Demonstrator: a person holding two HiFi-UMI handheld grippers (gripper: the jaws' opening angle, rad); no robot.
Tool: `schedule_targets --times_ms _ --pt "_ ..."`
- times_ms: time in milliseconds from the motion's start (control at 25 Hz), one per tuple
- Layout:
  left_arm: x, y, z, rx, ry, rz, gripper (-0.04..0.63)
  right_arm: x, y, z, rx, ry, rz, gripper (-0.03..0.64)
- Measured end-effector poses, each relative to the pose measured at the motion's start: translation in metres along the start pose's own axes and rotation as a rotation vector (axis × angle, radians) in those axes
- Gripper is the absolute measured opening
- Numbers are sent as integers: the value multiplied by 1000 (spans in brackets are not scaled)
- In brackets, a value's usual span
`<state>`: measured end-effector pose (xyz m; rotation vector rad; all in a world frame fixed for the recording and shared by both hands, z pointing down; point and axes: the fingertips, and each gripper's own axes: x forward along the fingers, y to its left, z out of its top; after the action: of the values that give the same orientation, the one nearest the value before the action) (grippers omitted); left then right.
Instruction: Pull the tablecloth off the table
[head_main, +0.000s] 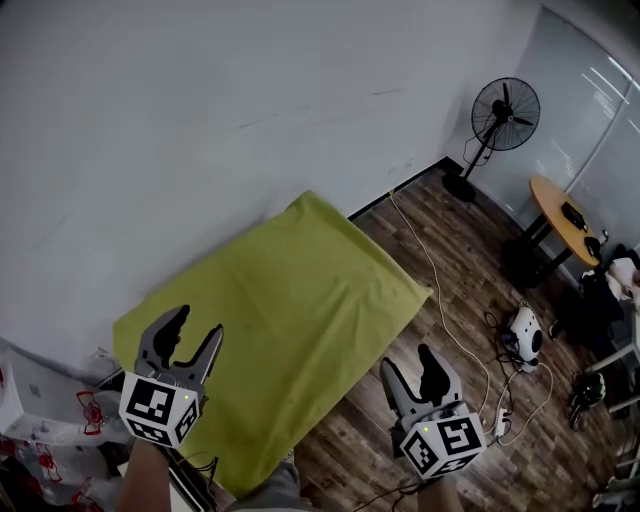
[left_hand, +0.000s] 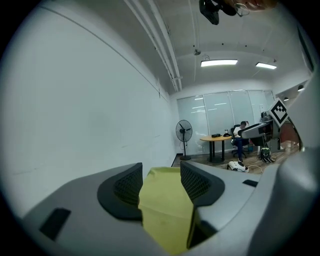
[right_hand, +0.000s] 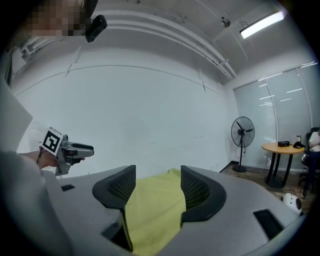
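A yellow-green tablecloth covers a table that stands against the white wall. My left gripper hovers over the cloth's near left corner with its jaws open. My right gripper is open too, just off the cloth's near right edge and above the wooden floor. In the left gripper view the tablecloth shows beyond the spread jaws of the left gripper, with nothing between the pads. The right gripper view is much the same: the right gripper is empty and the tablecloth lies ahead of it.
A standing fan and a round wooden table are at the far right. A white cable, a white device and a power strip lie on the floor. White bags with red print sit at the near left.
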<state>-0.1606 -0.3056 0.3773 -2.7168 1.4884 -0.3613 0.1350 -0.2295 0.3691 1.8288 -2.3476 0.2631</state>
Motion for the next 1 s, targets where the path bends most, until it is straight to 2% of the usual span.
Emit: schedule_targets --times_ms 120,520,760,1000 --pt "35 11 -10 8 23 -11 245 36 -19 -16 34 46 -18 288" --pt "123 50 -91 -96 153 -20 255 142 -55 -86 73 200 -19 304" --pt "162 45 -148 -158 255 -23 255 185 -74 -140 120 301 -12 305" --pt "197 34 -221 -171 387 -11 255 215 -98 -196 172 392 -28 308"
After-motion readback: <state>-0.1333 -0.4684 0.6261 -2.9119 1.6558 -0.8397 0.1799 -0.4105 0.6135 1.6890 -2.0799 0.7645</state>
